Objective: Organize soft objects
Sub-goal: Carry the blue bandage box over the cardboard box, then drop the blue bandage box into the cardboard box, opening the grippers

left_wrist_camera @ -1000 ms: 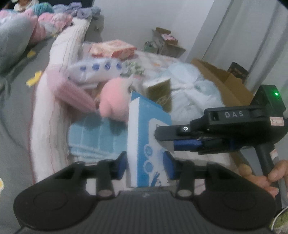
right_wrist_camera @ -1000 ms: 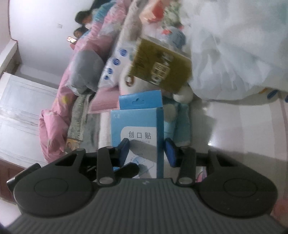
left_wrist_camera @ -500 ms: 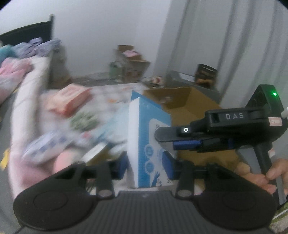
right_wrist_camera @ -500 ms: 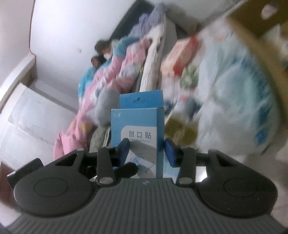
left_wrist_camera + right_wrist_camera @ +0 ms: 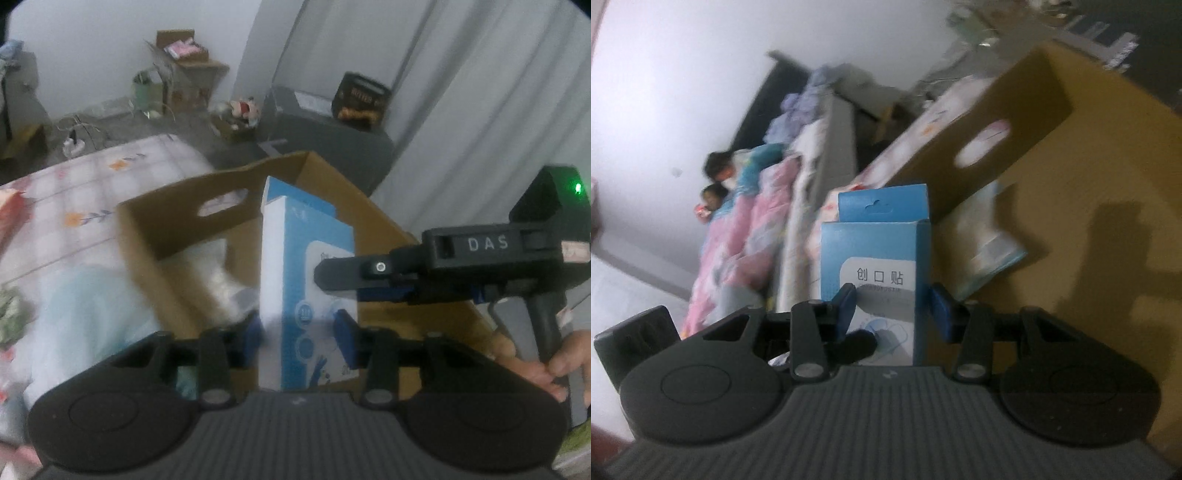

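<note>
A blue and white bandage box stands between the blue pads of my left gripper, which is shut on its sides. My right gripper is shut on the same box from the other direction; its body shows at the right of the left wrist view. The box hangs over an open brown cardboard box, also seen in the right wrist view. A pale soft package lies inside the cardboard box.
A light blue soft bundle lies on the floral bedsheet left of the cardboard box. A grey cabinet and curtains stand behind. People lie under pink bedding far back in the right wrist view.
Both grippers have carried the bandage box from above the pile of soft things on the bed over to the open cardboard box. Both grips on the box are unchanged.
</note>
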Available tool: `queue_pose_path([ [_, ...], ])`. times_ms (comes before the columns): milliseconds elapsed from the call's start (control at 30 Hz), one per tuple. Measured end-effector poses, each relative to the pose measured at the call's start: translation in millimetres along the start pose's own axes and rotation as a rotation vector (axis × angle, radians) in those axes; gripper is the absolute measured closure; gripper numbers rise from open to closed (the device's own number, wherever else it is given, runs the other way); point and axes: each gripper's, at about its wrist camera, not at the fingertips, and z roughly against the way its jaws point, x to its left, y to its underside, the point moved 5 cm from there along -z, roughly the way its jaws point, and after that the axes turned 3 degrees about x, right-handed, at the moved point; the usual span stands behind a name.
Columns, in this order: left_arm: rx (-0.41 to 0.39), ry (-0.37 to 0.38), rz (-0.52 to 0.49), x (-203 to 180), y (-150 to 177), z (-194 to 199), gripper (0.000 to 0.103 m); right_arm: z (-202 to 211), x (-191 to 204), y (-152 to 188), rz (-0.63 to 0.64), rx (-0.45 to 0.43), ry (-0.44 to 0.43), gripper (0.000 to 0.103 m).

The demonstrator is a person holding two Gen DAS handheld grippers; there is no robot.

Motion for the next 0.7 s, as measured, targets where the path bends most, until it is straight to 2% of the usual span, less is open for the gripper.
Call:
queue_pose_path([
  [167, 0.054, -0.008, 0.025, 7.3, -25.3, -52.6, 0.055, -20.0, -38.3, -49.3, -0.025, 0.021, 0.061, 0.056],
  [267, 0.088, -0.041, 0.04, 14.0, -38.2, -84.2, 0.056, -39.2, -59.8, -76.7, -0.025, 0.033, 0.097, 0.056],
  [467, 0.163, -0.093, 0.067, 23.0, -53.7, -136.2, 0.056, -84.8, -88.6, -110.5, -0.008, 0.056, 0.18, 0.056],
  [567, 0.181, -0.113, 0.067, 24.5, -54.7, -147.7, 0.056, -100.6, -102.2, -119.3, 0.0, 0.068, 0.222, 0.056],
  [700, 0.176, -0.123, 0.064, 24.6, -53.6, -144.0, 0.052, -112.9, -113.2, -120.7, 0.011, 0.087, 0.246, 0.057],
])
